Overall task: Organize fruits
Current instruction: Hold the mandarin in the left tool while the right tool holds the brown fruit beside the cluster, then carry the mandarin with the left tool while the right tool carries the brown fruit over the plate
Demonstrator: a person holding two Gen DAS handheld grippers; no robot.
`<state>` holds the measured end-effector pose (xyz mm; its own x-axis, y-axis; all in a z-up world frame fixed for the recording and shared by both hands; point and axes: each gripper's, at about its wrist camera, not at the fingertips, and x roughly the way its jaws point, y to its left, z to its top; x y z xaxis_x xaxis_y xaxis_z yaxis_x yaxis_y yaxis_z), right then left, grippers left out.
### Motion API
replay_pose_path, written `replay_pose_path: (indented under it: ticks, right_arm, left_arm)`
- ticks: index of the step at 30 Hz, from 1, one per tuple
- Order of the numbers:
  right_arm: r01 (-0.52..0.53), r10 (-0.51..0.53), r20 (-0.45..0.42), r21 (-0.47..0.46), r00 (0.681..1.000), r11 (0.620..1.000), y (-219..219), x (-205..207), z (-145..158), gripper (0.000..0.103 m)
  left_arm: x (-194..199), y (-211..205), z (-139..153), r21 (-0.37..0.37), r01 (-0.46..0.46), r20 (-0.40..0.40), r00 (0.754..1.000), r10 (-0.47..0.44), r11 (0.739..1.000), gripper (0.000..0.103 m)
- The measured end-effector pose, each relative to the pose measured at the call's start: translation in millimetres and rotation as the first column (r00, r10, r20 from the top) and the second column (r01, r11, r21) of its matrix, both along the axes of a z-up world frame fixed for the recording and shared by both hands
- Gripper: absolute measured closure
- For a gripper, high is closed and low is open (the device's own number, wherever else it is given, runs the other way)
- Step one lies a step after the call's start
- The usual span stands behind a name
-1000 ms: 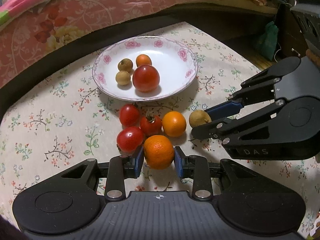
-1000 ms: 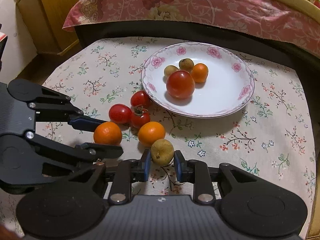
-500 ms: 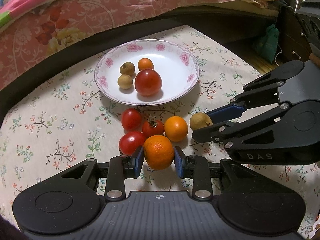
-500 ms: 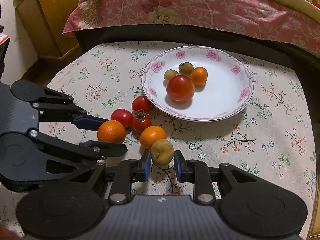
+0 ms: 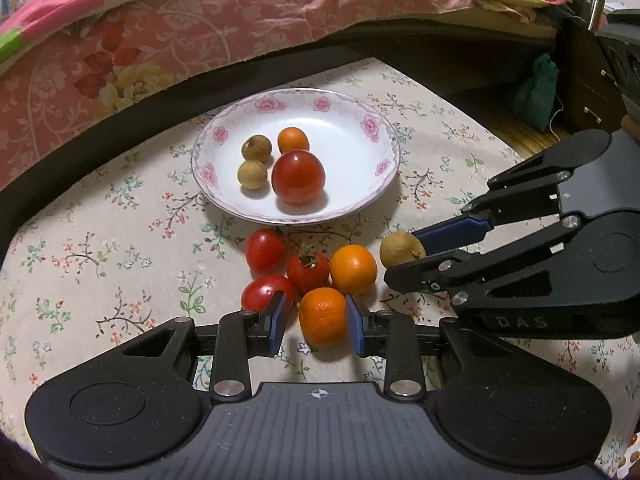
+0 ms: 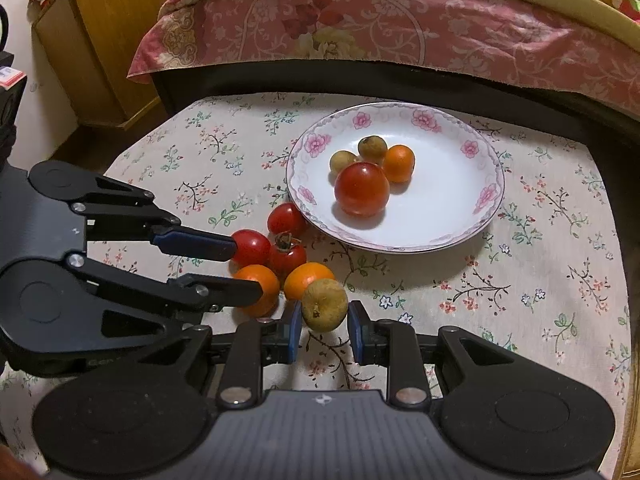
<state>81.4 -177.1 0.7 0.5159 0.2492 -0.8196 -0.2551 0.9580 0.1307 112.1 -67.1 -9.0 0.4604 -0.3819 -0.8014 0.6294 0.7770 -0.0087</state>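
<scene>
Nearest, the left gripper [image 5: 316, 322] has its blue-padded jaws set narrowly on either side of a round, dimpled orange mandarin [image 5: 322, 316]; the pads look to be touching its sides, though whether it has left the flowered cloth of the tabletop [image 5: 100, 264] I cannot tell. Just to its right, the right gripper [image 6: 324, 322] holds a small brownish-yellow round fruit [image 6: 324, 305] between its jaws in the same close way, seemingly a little raised. Both tools point toward the far side, which suits carrying each piece forward. Just beyond them a loose cluster waits on the cloth: a second smooth orange mandarin [image 5: 353, 263], a red tomato with a dry green stem [image 5: 308, 273], and two more glossy red tomatoes [image 5: 265, 249], all crowded together and touching. Farther on sits the white plate with a pink flower rim [image 5: 360, 120], already carrying a large red tomato [image 5: 298, 177], a small orange [image 5: 293, 140] and two brownish fruits [image 5: 252, 174], so I judge the sorting partly done. Behind everything runs the bed with its pink floral cover [image 5: 200, 32].
</scene>
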Motion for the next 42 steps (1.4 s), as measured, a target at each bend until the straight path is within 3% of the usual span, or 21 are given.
replay_pose_path:
  ticks: [9, 23, 25, 42]
  right_arm:
    - [0.013, -0.014, -0.024, -0.019, 1.000, 1.000, -3, 2, -7, 0.077]
    - [0.035, -0.037, -0.045, -0.037, 0.998, 0.999, -9, 3, -14, 0.077]
    - [0.035, -0.037, -0.046, -0.038, 0.998, 0.999, -9, 3, -15, 0.077]
    - [0.040, -0.041, -0.029, -0.026, 0.999, 0.999, -12, 4, -9, 0.077]
  left_arm:
    - [-1, -6, -9, 0.008, 0.023, -0.018, 1.000, -0.023, 1.000, 0.053]
    - [7, -7, -27, 0.016, 0.000, -0.056, 0.998, 0.001, 1.000, 0.056]
    - [6, -7, -26, 0.021, -0.001, -0.049, 0.999, 0.002, 1.000, 0.062]
    - [3, -4, -2, -0.022, -0.004, -0.004, 1.000, 0.004, 1.000, 0.063]
